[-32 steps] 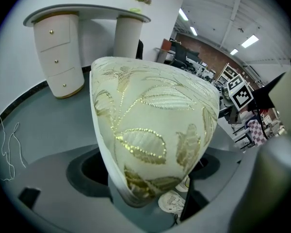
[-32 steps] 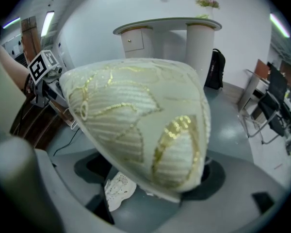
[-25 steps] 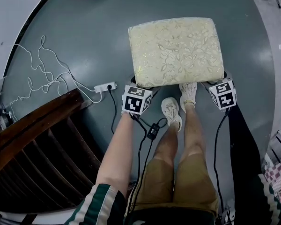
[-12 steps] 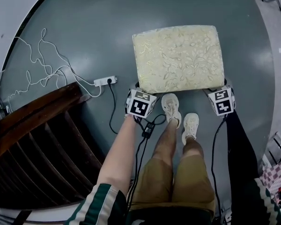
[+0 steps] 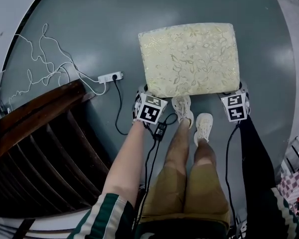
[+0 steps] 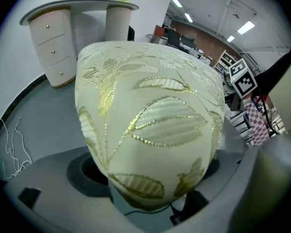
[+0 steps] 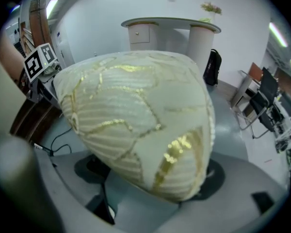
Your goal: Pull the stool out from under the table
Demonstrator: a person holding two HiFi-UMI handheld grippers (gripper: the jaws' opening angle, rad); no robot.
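Though the left gripper [image 5: 143, 92] and right gripper [image 5: 238, 90] clamp its near corners, the stool [image 5: 189, 59] lies upper centre. Its long axis runs left-right.

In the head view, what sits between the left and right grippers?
Head view: the stool spans from left gripper to right gripper, a corner in each; the person's shoes stand on the floor beside its near edge.
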